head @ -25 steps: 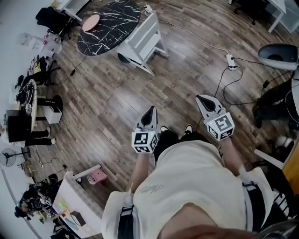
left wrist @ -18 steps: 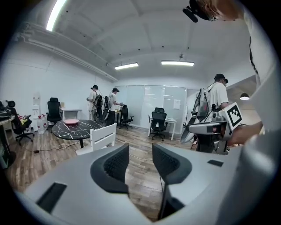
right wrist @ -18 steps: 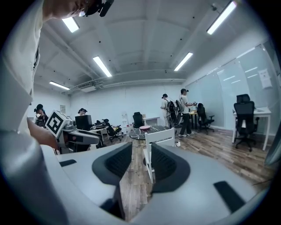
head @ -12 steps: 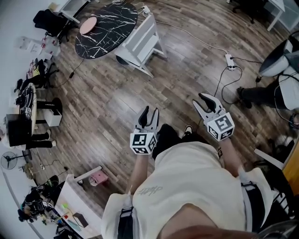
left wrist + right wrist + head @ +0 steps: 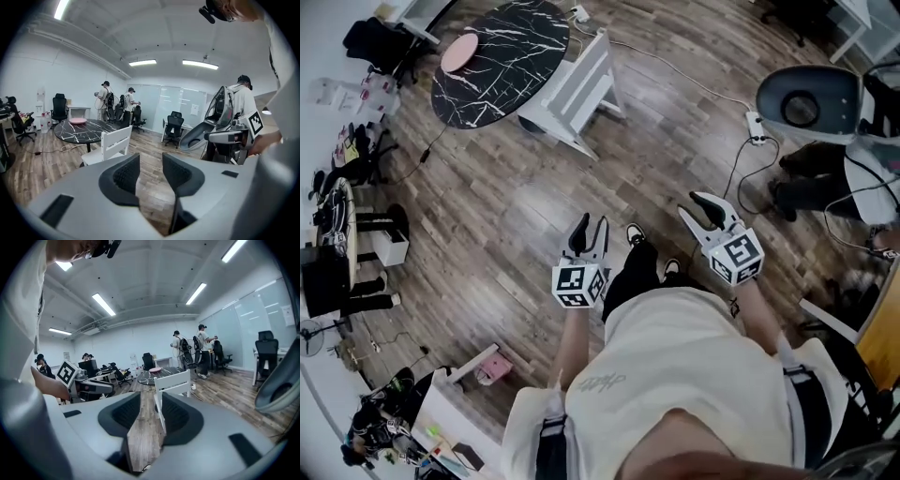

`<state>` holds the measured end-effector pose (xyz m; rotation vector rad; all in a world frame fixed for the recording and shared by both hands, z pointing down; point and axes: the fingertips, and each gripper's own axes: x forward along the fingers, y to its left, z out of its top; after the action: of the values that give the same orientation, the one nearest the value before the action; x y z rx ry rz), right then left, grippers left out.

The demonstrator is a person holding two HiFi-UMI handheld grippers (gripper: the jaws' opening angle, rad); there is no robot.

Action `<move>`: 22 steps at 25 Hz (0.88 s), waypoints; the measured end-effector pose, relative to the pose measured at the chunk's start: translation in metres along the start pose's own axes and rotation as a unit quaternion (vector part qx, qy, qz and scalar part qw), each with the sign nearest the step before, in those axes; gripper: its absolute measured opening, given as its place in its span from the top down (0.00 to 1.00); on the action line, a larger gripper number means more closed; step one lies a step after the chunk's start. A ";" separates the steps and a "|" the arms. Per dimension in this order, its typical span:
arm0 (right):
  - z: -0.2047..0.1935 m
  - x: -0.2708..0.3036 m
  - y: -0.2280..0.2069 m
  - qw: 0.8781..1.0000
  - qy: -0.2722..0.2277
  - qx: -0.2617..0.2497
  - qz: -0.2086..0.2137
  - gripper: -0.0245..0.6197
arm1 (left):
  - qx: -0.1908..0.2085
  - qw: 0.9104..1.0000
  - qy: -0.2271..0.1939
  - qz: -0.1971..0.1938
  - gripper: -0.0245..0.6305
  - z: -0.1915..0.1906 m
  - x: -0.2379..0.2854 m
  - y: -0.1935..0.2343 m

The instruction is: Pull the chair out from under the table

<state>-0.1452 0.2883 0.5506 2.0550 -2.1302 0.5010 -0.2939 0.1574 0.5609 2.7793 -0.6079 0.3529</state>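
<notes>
Out front, left gripper [image 5: 591,228] and right gripper [image 5: 689,204] extend, empty jaws just opened.

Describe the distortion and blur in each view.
Head view: strong fisheye, curving floor with a pale sheen near the chair. Left gripper view: dark vignette, left gripper close and soft. Right gripper view: same vignette, bright ceiling strips.

White chair [image 5: 581,89] upright w/ round blk-marble table [image 5: 497,56] edge
</notes>
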 end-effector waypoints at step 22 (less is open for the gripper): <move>0.083 0.123 -0.094 0.999 0.015 -0.009 -0.035 0.72 | 0.083 0.993 0.008 -0.079 0.71 0.078 0.158 0.050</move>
<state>-0.0490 0.1431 0.5260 2.0917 -2.0302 0.4984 -0.1625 0.0312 0.5449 2.9563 -0.3660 0.4075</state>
